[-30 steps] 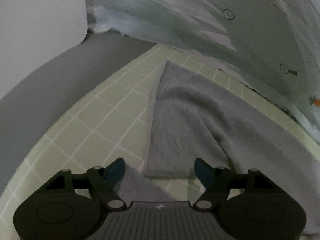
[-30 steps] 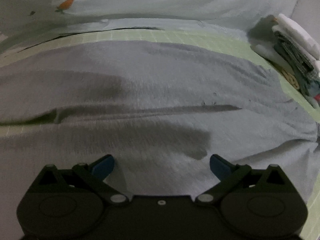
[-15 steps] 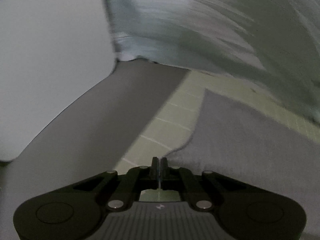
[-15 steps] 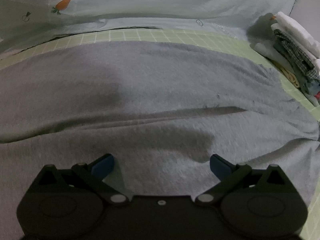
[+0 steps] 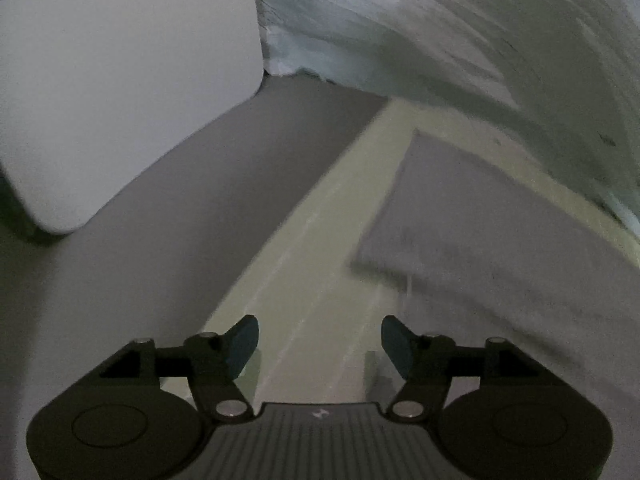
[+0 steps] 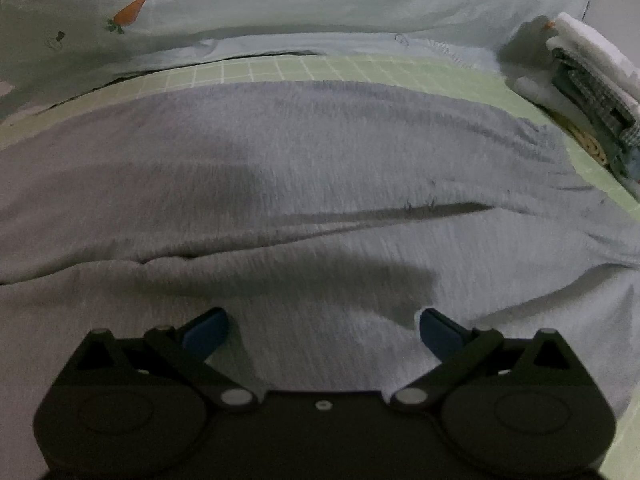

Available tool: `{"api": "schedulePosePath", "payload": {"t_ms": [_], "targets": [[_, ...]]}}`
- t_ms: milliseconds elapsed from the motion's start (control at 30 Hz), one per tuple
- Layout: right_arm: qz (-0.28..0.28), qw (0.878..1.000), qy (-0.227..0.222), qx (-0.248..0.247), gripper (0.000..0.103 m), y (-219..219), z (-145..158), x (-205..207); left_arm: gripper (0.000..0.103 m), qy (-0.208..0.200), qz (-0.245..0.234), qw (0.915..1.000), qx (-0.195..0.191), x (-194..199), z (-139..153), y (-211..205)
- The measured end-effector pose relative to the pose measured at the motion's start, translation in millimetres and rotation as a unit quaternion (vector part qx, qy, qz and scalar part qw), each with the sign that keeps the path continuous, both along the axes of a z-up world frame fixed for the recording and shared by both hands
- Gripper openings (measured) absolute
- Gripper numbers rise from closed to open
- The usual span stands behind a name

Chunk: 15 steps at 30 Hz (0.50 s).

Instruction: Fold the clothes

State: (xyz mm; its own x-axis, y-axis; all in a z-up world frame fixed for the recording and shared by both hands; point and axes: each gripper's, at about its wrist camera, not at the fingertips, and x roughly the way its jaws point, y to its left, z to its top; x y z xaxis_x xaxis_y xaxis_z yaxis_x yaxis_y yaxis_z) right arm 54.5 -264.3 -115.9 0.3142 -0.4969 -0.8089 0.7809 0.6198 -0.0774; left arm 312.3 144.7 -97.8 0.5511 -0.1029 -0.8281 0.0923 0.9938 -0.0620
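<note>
Now mid-fold, to judge by the layout, with grey garment (image 6: 320, 184) spread flat across green gridded mat (image 6: 248, 70), one long crease running from nine o'clock toward three o'clock across its middle in the right wrist view. Left gripper (image 5: 319, 345) with jaws opening, blue pads apart, nothing between them, only bare mat below; garment's folded edge (image 5: 500, 240) off toward two o'clock, apart from the pads. Right gripper (image 6: 322, 331) spread wide too, pads hovering over grey cloth at six o'clock, no fabric pinched. Pale sheet with a carrot print (image 6: 128, 12) bunched along twelve o'clock, behind the mat. Stack of folded laundry (image 6: 592, 80) parked at two o'clock, just off the garment's far corner. White pillow-like block (image 5: 120, 92) at ten o'clock in the left view, on a grey surface (image 5: 168, 248) beside the mat. Judged as a pause between folds, one edge released and neither hand holding. Next move likely a fresh pinch: left pads back to the near edge at two o'clock, right pads down on the hem at six o'clock, both through a single layer only, then a level carry across the crease. Blur in the left view, so exact edge position uncertain.
</note>
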Motion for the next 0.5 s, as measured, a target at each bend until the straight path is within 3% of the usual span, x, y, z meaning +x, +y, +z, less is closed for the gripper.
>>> {"api": "schedulePosePath", "payload": {"t_ms": [100,200,400,433,500], "targets": [[0.001,1.000,-0.005,0.003,0.103,3,-1,-5,0.074,0.025,-0.015,0.9996,-0.003,-36,-2,11],[0.007,1.000,-0.005,0.003,0.103,8,-1,-11,0.076,0.042,0.017,0.9989,0.008,-66,-9,24],[0.016,1.000,-0.021,0.008,0.103,23,-3,-29,0.077,0.031,0.082,0.9952,-0.043,-89,-22,44],[0.017,1.000,-0.024,0.009,0.103,25,-3,-33,0.076,0.025,0.090,0.9943,-0.051,-91,-24,45],[0.019,0.999,-0.027,0.010,0.103,29,-3,-40,0.058,0.001,0.096,0.9943,-0.047,-91,-25,37]]}}
